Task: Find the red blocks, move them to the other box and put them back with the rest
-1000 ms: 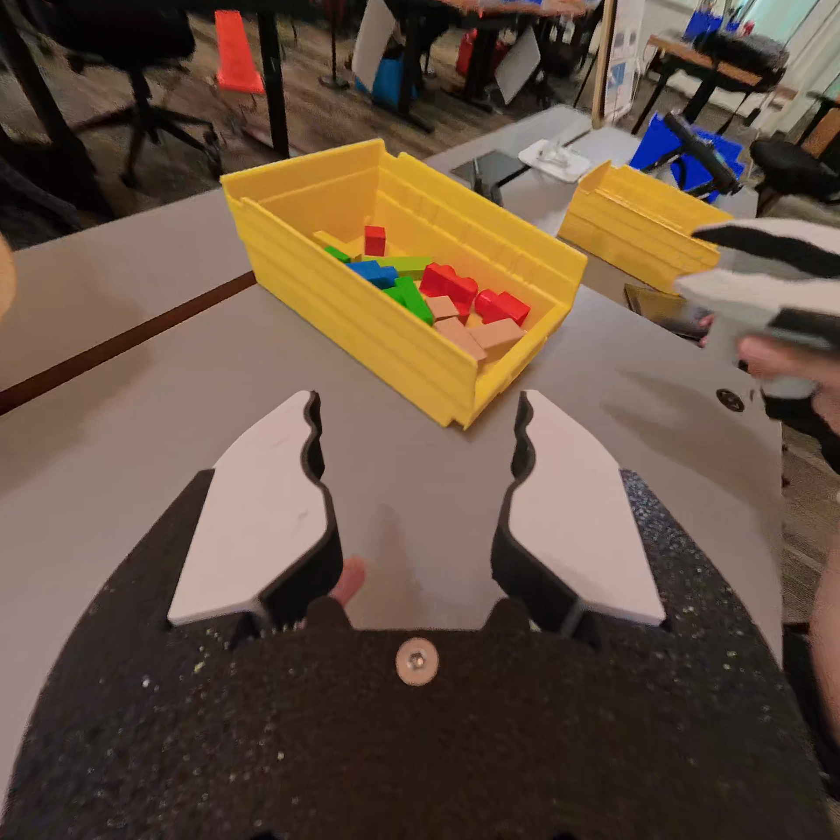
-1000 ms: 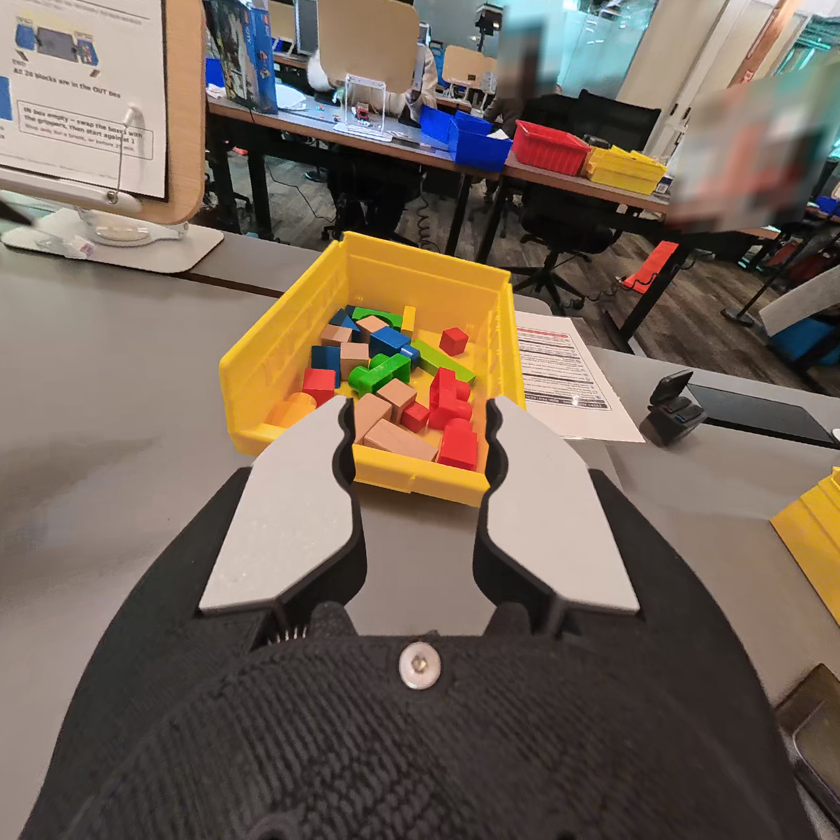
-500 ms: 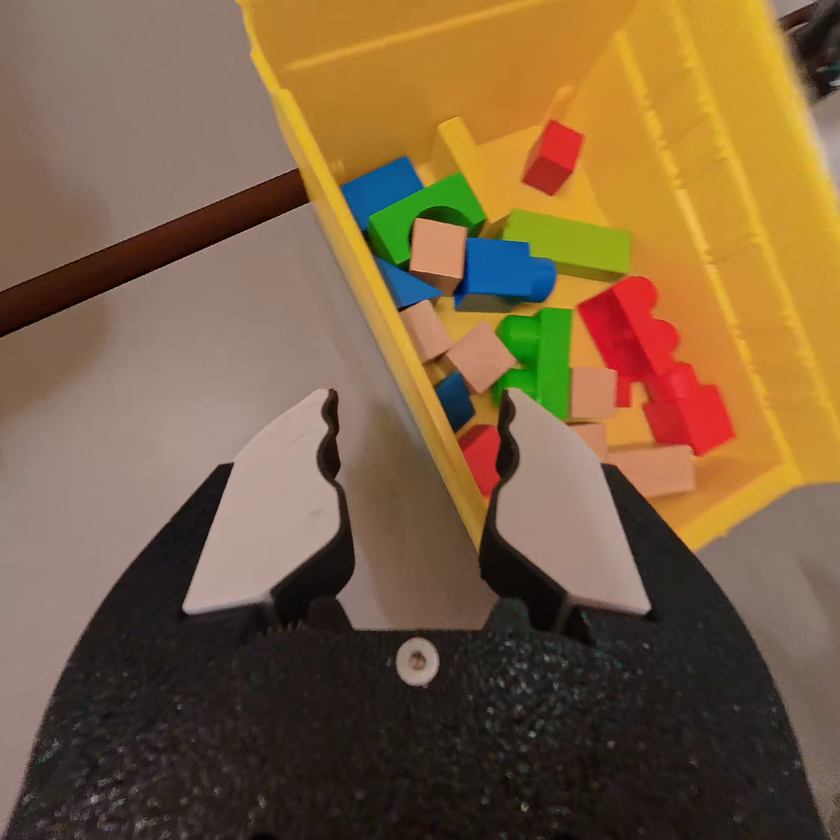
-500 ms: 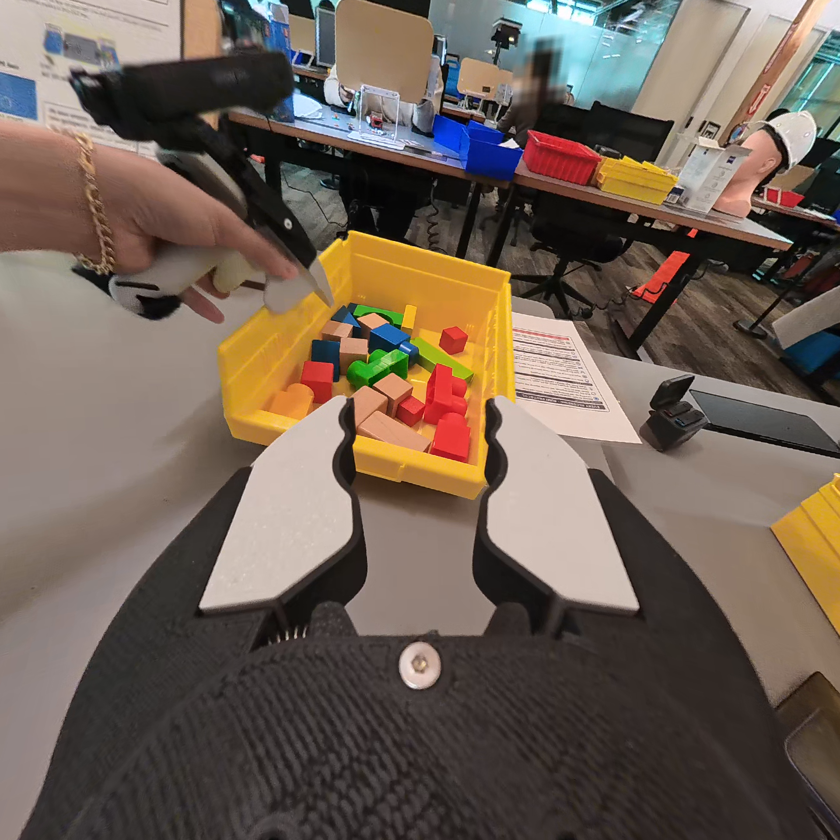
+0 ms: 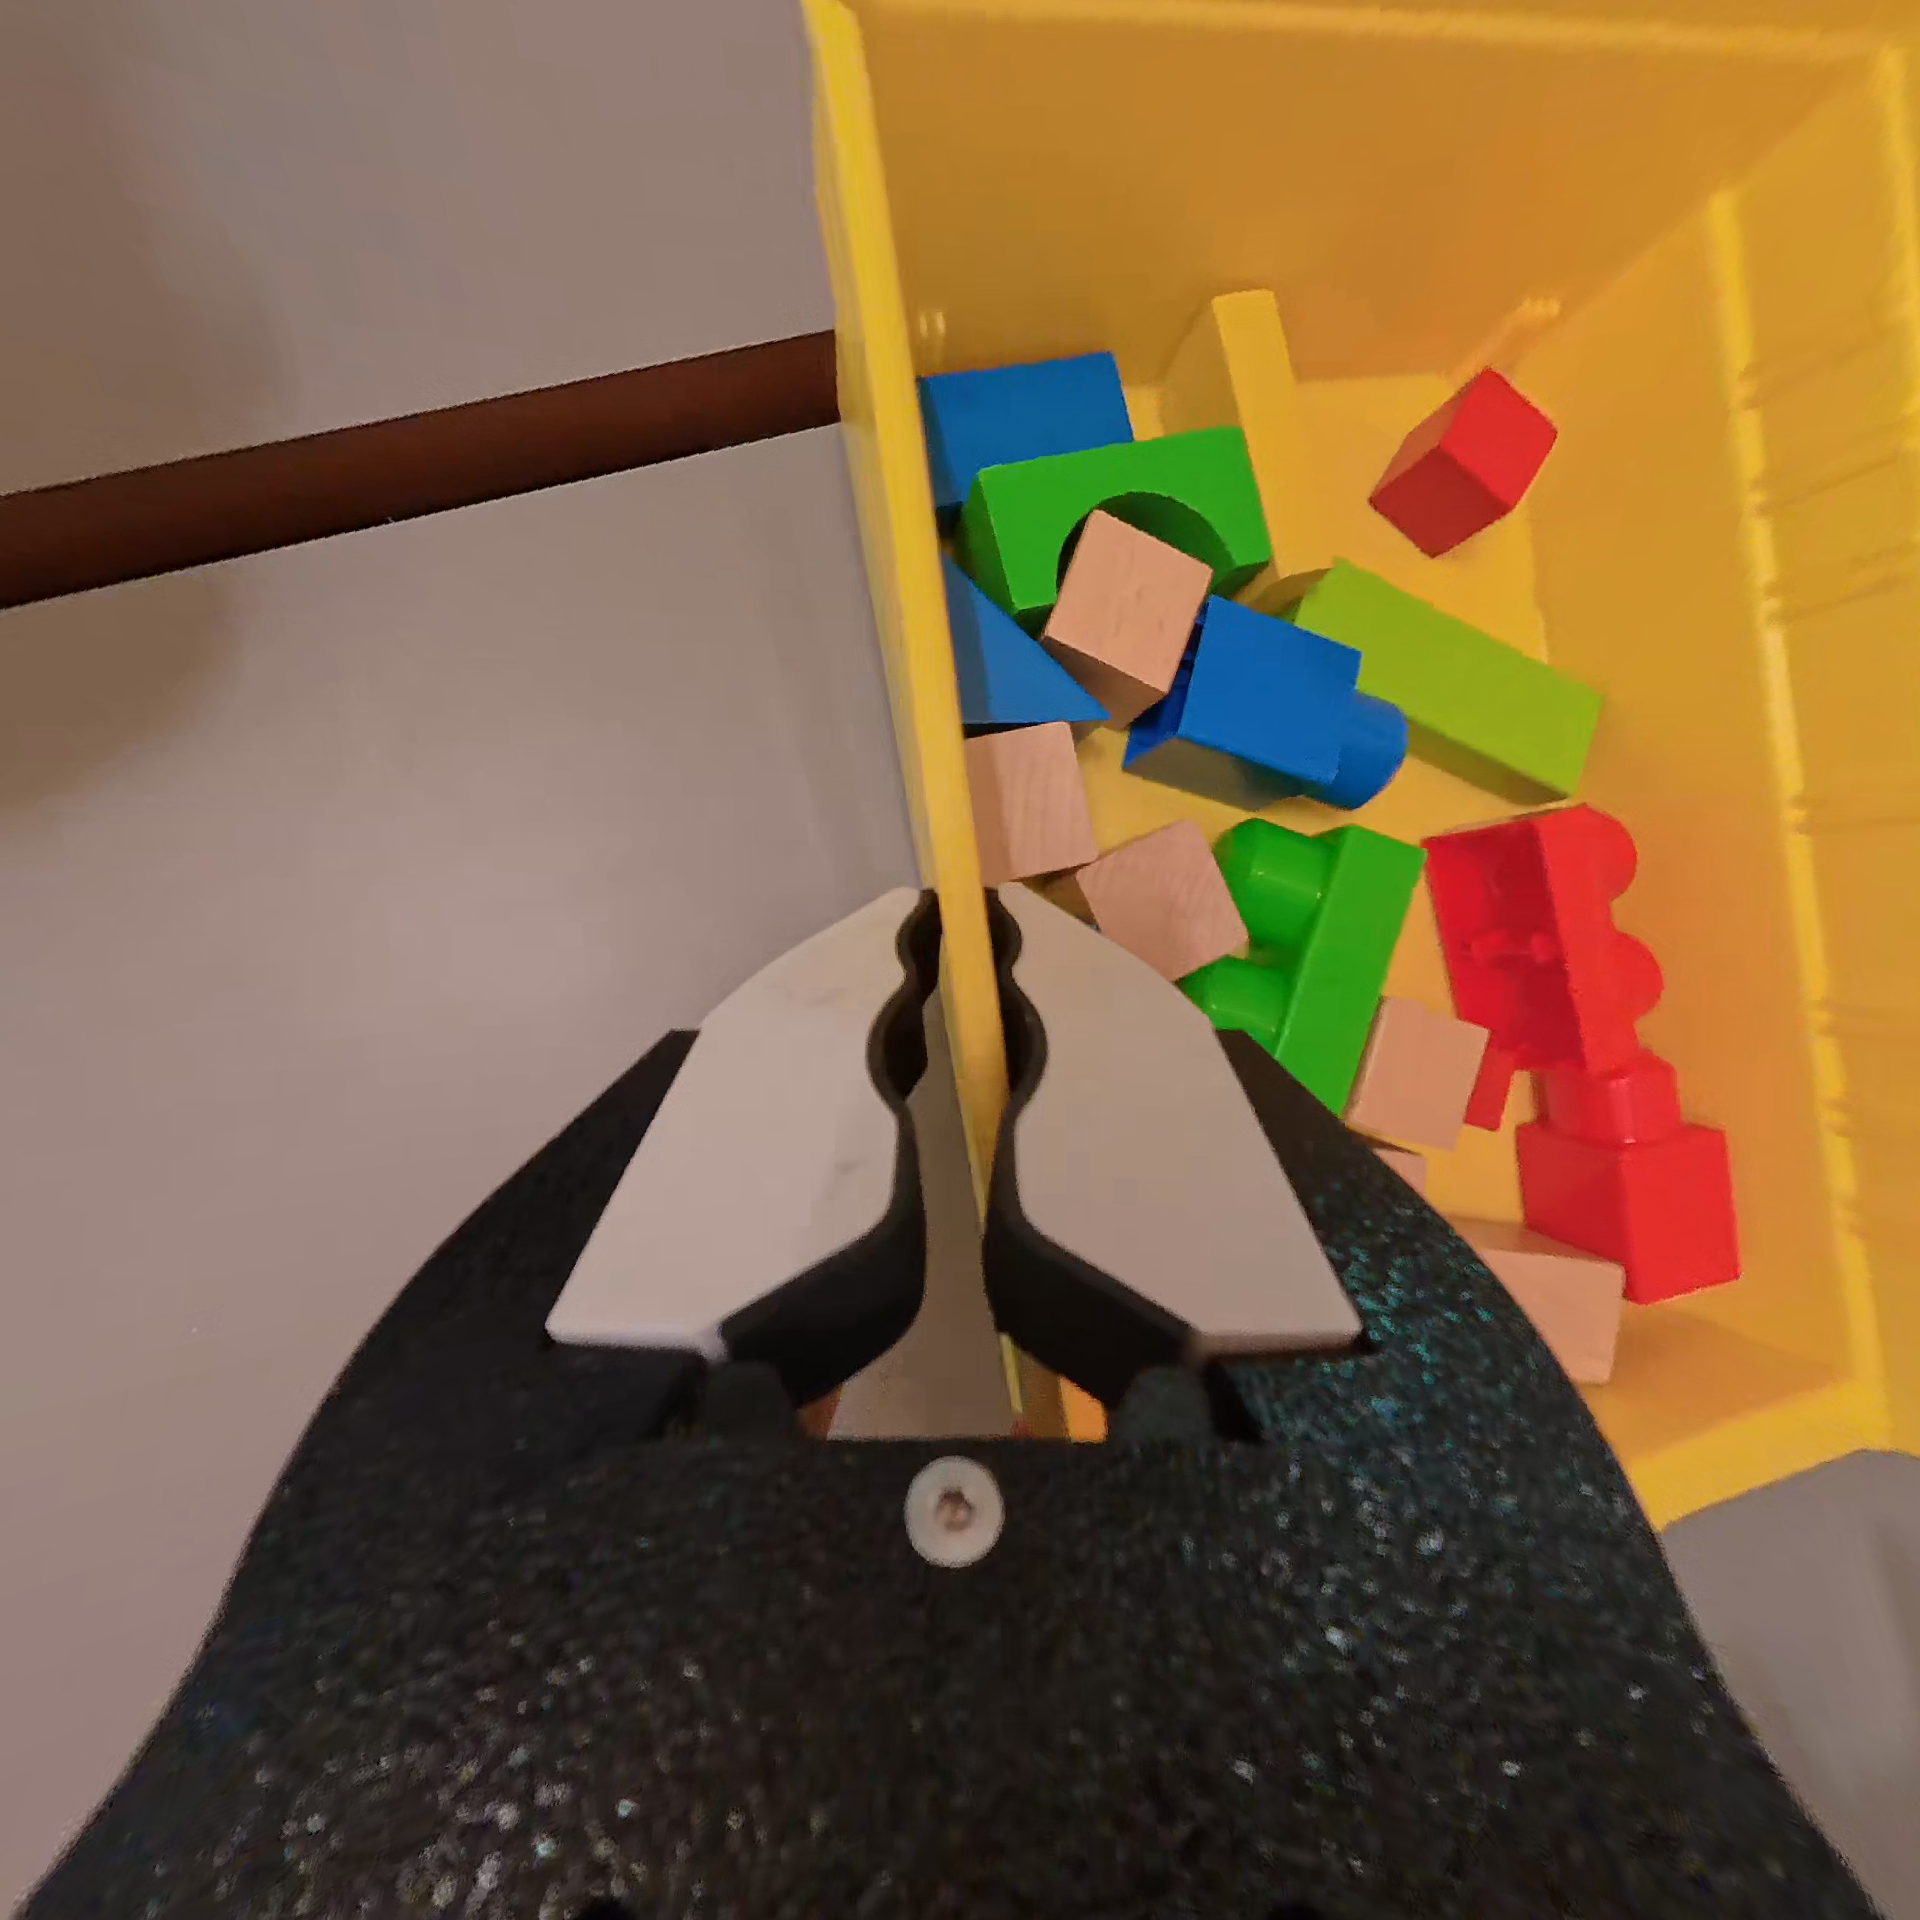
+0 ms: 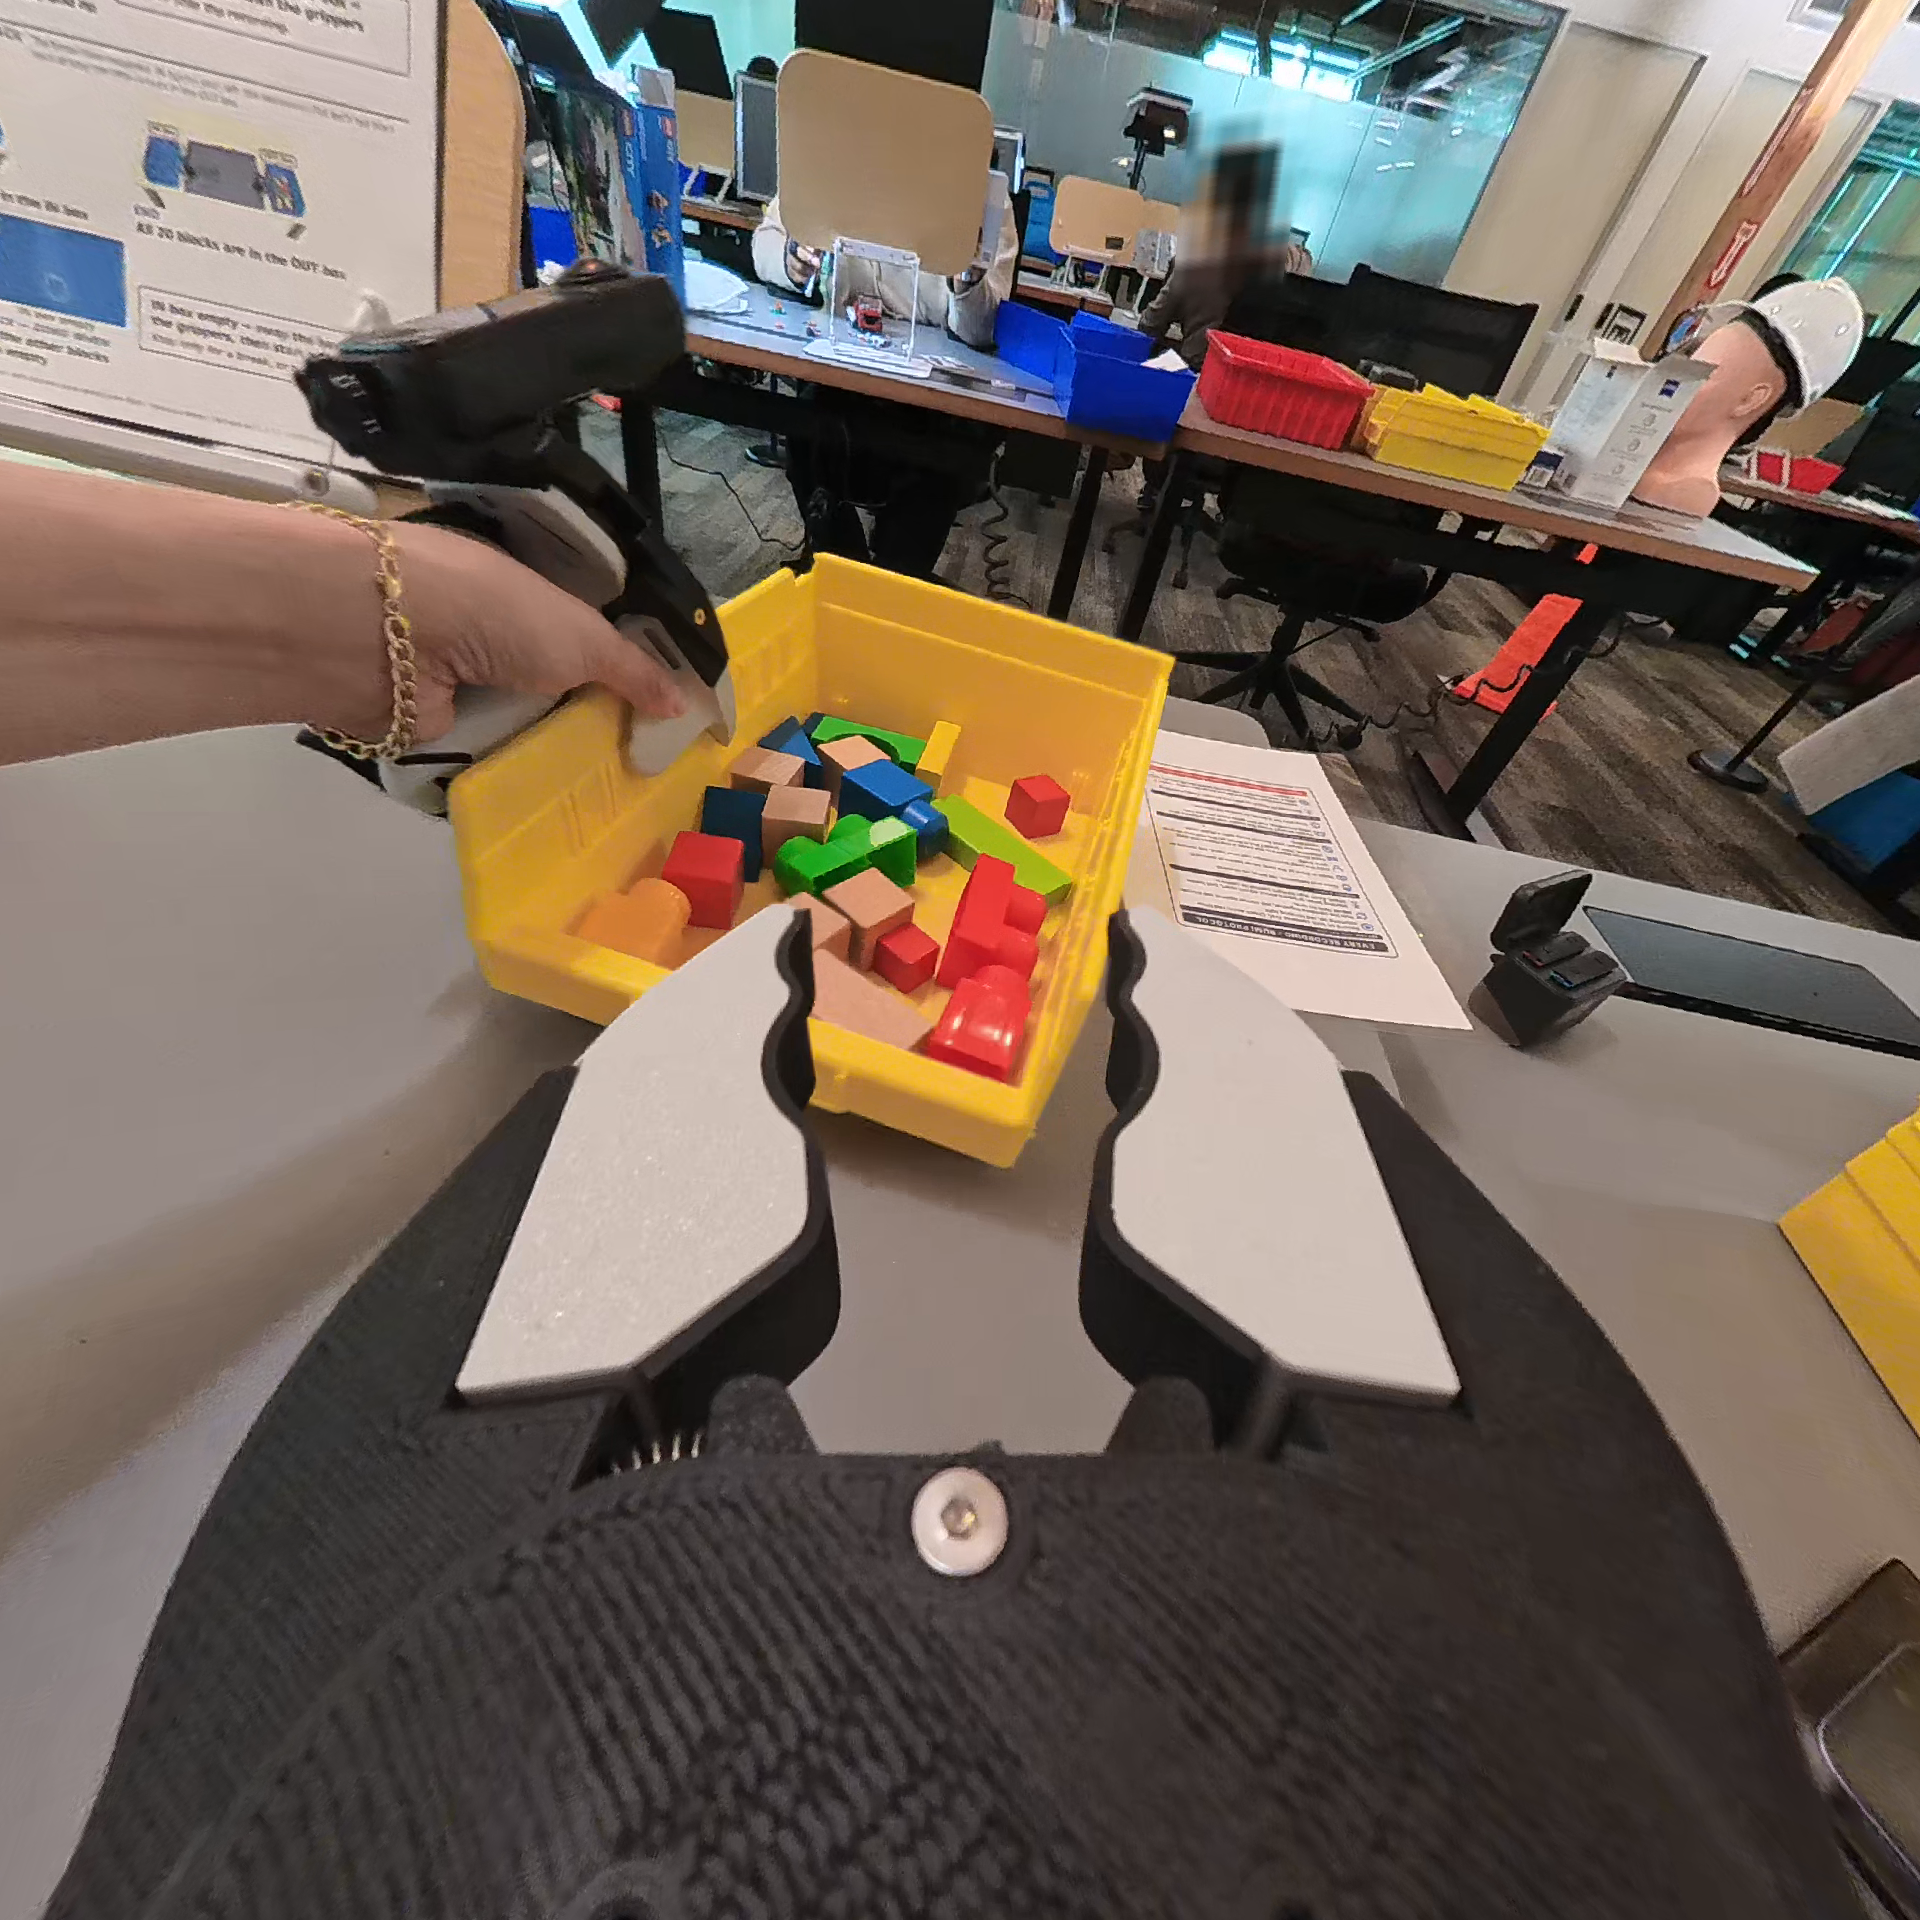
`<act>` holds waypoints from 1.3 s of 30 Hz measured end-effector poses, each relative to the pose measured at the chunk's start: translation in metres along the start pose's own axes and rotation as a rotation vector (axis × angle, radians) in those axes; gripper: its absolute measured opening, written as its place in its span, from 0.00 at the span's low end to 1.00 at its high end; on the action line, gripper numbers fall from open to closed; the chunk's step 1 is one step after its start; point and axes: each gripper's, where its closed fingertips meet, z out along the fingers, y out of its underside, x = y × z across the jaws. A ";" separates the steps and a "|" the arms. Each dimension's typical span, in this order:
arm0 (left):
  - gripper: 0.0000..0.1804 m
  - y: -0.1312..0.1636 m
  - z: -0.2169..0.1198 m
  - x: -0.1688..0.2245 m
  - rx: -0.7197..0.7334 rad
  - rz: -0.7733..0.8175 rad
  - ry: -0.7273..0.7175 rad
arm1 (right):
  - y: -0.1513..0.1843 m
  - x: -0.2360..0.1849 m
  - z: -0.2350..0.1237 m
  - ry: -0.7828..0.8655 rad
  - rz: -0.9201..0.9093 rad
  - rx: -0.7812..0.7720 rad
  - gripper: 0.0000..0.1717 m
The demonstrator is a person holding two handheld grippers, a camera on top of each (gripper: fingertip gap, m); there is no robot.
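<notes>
**Q:** Left wrist view first, going from left to right: what is there?

**A:** At the left, grey table (image 5: pixel 416 831) crossed by a dark brown strip (image 5: pixel 416 468). In the middle, the left gripper (image 5: pixel 961 914) is clamped on the side wall of the yellow box (image 5: pixel 894 623): one pad sits outside the wall, the other inside, both pressed against the thin plastic. To the right of the wall lies the pile of blocks: blue, green and plain wood ones nearest the wall, then the red blocks. A small red cube (image 5: pixel 1465 462) lies alone toward the far end, and a red studded brick (image 5: pixel 1538 935) and another red piece (image 5: pixel 1631 1184) lie at the right side.

**Q:** And the right wrist view?

**A:** At the left, a person's hand (image 6: pixel 499 644) with a gold bracelet holds the left gripper at the box's left wall. In the centre, the yellow box rests on the table with the blocks inside, among them a red cube (image 6: pixel 707 873) at its left side and a red brick (image 6: pixel 987 1023) near the front wall. The right gripper (image 6: pixel 951 966) hovers just before the box, its fingers apart with nothing between them. To the right lie a printed sheet (image 6: pixel 1278 883), a small black case (image 6: pixel 1548 956), and the edge of a second yellow box (image 6: pixel 1870 1247).
</notes>
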 end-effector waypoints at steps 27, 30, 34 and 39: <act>0.04 0.303 -0.278 -0.303 -0.144 0.171 0.205 | -0.066 -0.175 0.024 -0.415 0.084 0.147 0.33; 0.04 0.339 -0.309 -0.337 -0.129 0.128 0.185 | -0.076 -0.248 0.045 -0.545 0.080 0.115 0.36; 0.04 0.374 -0.340 -0.377 -0.101 0.087 0.131 | -0.086 -0.373 0.075 -0.767 0.091 0.004 0.44; 0.04 0.407 -0.368 -0.418 -0.049 0.014 0.084 | -0.106 -0.501 0.112 -0.858 0.101 -0.101 0.55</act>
